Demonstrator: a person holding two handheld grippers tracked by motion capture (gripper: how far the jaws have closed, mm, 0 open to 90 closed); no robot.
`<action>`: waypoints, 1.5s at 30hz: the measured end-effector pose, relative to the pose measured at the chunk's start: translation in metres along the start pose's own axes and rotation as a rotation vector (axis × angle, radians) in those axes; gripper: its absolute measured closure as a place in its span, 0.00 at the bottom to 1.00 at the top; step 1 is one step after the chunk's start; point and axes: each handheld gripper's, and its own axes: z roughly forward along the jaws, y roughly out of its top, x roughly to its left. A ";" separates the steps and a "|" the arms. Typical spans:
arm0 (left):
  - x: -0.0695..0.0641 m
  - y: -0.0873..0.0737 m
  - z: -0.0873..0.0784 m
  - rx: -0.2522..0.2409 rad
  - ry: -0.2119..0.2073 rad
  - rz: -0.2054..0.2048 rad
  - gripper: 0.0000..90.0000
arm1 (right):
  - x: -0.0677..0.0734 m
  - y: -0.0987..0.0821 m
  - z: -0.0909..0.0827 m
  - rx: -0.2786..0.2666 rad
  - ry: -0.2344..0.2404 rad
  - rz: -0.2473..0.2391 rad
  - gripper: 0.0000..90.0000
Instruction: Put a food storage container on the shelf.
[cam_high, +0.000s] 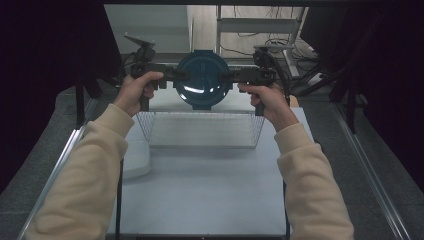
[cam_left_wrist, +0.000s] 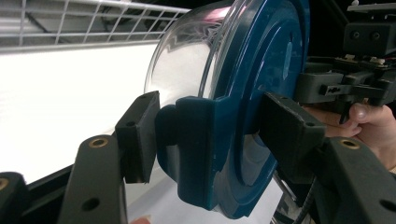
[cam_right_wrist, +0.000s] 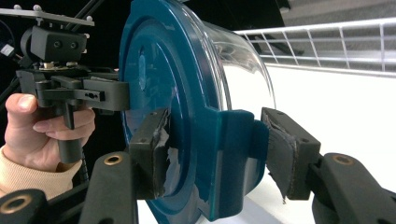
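Note:
A round glass container (cam_high: 202, 80) with a dark blue lid hangs on its side in the air, above the far rim of a wire basket (cam_high: 200, 127). My left gripper (cam_high: 176, 75) clamps the lid's left latch tab and my right gripper (cam_high: 229, 76) clamps the right one. In the left gripper view the left gripper (cam_left_wrist: 212, 140) has both pads pressed on the blue tab (cam_left_wrist: 196, 154), with the clear glass bowl (cam_left_wrist: 182, 70) beside it. In the right gripper view the right gripper (cam_right_wrist: 217, 149) is shut on the opposite tab (cam_right_wrist: 233, 154); its pads (cam_right_wrist: 280, 149) look worn and torn.
The wire basket stands on the white table (cam_high: 200, 190), below the held container. A white flat object (cam_high: 135, 162) lies at the table's left edge. Metal rails (cam_high: 370, 175) run along both sides, and cables and shelving (cam_high: 260, 30) sit behind.

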 end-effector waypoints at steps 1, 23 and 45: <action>0.002 0.000 0.002 0.004 0.003 -0.004 0.44 | -0.002 -0.001 0.001 -0.002 -0.002 0.005 0.49; 0.038 0.009 0.036 -0.008 -0.014 -0.166 0.41 | -0.043 0.002 0.026 0.000 -0.018 0.201 0.44; 0.037 0.003 0.034 -0.091 0.093 -0.129 0.23 | -0.023 -0.006 0.038 -0.010 -0.182 0.120 0.09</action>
